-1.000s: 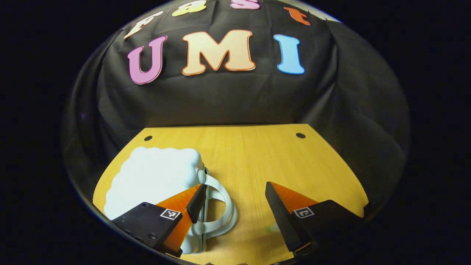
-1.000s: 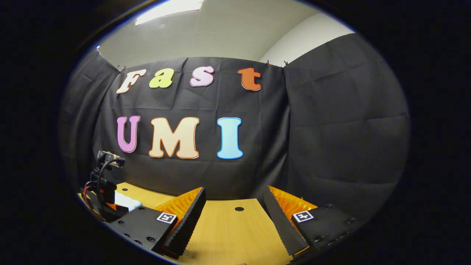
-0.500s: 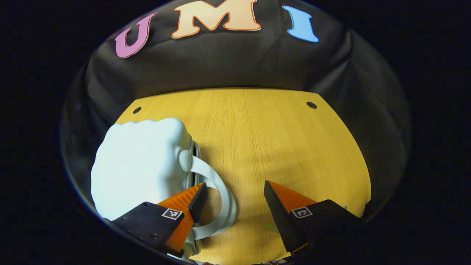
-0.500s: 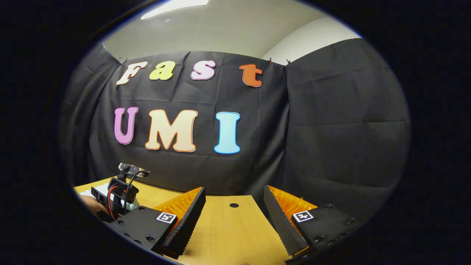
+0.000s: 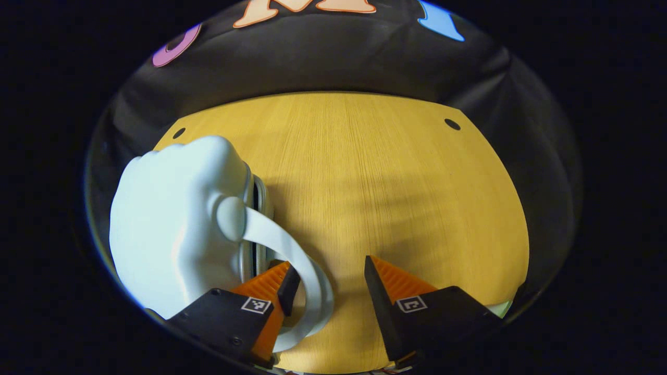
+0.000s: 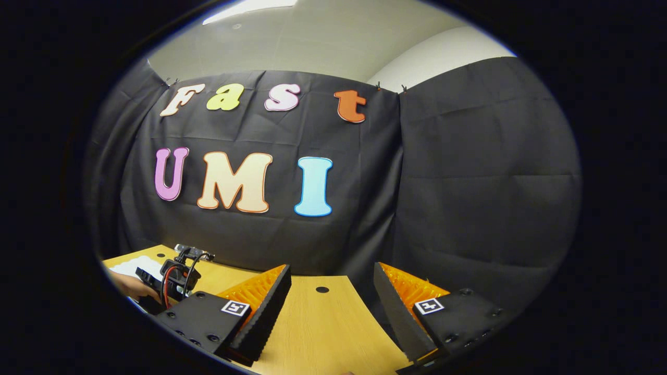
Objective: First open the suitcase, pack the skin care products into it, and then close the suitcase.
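Observation:
A pale blue-white suitcase (image 5: 167,224) lies shut on the wooden table (image 5: 375,172) at the left of the left gripper view. Its looped handle (image 5: 292,250) curves out toward me. My left gripper (image 5: 328,268) is open. Its left finger sits inside the loop, so the handle strap passes between the two fingers without being pressed. In the right gripper view my right gripper (image 6: 331,269) hangs open and holds nothing, low over the table and facing the booth wall. The left gripper (image 6: 174,271) and the hand (image 6: 130,286) holding it show at the lower left, with a white sliver of suitcase (image 6: 130,265) behind.
A small pale green thing (image 5: 503,308) peeks out at the table's near right edge, mostly hidden behind my left gripper's right finger. Round holes (image 5: 452,124) mark the table's far corners. Black cloth closes the back and sides.
My left gripper has come down and in toward the suitcase, and its left finger has slipped inside the handle loop. The right gripper has barely moved.

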`<state>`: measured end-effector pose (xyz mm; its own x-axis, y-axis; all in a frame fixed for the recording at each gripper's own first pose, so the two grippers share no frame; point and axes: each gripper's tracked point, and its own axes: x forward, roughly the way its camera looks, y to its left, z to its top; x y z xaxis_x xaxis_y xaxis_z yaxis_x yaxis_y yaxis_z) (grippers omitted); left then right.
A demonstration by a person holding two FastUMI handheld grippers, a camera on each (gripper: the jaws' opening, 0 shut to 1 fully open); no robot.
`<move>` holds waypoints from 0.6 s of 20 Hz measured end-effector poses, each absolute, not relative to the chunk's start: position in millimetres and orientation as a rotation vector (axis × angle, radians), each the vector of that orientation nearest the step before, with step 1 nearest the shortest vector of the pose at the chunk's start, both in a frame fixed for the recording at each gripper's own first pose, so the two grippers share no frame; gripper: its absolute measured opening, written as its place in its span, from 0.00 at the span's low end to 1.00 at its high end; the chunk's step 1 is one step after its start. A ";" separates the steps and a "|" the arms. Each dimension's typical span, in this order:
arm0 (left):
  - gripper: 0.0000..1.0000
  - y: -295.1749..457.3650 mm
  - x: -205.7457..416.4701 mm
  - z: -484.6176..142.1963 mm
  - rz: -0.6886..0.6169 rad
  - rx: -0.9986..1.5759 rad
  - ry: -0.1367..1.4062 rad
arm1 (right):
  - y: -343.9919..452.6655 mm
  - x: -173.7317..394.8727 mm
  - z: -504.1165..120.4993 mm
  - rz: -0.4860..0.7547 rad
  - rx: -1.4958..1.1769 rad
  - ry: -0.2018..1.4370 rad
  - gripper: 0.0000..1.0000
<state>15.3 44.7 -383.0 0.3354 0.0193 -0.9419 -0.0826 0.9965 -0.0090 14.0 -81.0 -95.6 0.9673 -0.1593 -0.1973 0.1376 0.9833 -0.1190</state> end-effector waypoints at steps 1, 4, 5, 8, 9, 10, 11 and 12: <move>0.69 48.0 14.2 -385.6 0.081 -0.056 1.236 | -82.0 13.4 -95.3 -0.153 -0.109 0.205 0.99; 0.28 61.2 13.2 -387.4 0.124 -0.068 1.236 | -84.3 8.8 -97.9 -0.154 -0.111 0.210 0.98; 0.13 61.1 10.6 -387.9 0.129 -0.096 1.236 | -86.2 7.9 -98.4 -0.156 -0.113 0.211 0.98; 0.09 58.5 10.9 -383.1 0.135 -0.150 1.262 | -85.1 5.1 -99.2 -0.141 -0.107 0.209 0.99; 0.08 57.9 11.6 -382.2 0.124 -0.149 1.278 | -82.6 5.0 -99.6 -0.127 -0.101 0.205 0.99; 0.06 57.1 11.7 -380.7 0.114 -0.145 1.283 | -81.1 5.1 -98.5 -0.117 -0.098 0.199 0.99; 0.06 57.3 12.8 -377.1 0.100 -0.124 1.282 | -81.6 4.8 -97.8 -0.110 -0.098 0.192 0.99; 0.04 56.2 14.4 -372.7 0.098 -0.095 1.270 | -80.5 4.8 -97.0 -0.100 -0.098 0.185 0.99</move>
